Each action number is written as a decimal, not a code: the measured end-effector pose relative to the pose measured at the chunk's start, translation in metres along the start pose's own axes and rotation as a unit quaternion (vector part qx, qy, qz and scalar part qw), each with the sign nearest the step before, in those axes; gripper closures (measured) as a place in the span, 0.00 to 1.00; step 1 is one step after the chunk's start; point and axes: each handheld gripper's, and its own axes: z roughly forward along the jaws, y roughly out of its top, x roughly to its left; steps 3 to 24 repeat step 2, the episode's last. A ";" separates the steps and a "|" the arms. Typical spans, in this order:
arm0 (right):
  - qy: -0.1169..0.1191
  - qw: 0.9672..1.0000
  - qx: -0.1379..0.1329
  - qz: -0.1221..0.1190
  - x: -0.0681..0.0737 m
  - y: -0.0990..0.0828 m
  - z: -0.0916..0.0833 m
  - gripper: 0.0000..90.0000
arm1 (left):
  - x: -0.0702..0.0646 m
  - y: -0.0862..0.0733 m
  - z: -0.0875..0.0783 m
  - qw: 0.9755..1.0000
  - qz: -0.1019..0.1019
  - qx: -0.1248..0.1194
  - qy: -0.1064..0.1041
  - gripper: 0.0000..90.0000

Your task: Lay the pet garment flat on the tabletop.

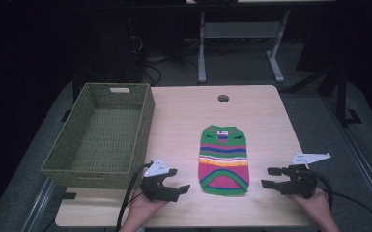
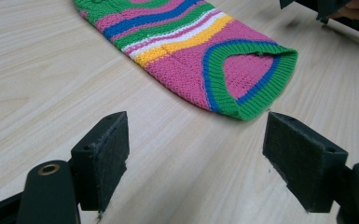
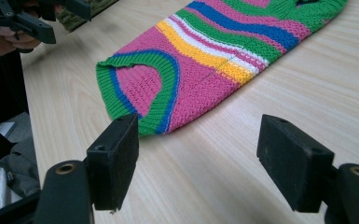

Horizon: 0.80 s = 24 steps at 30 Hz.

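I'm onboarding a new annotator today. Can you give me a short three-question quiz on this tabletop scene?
1. True or false: the striped knitted pet sweater lies inside the green woven basket.
2. Multiple choice: the left gripper and right gripper are A) both shut on the sweater, B) both open beside it, C) one open, one shut.
3. What colour is the sweater's ribbed hem nearest the person?

Key: 1 false, it lies flat on the light wooden table; 2 B; 3 green.
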 end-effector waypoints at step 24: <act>-0.004 1.000 -0.007 0.001 0.002 -0.004 -0.004 0.32 | -0.002 -0.002 -0.003 1.000 0.010 0.002 0.002 0.25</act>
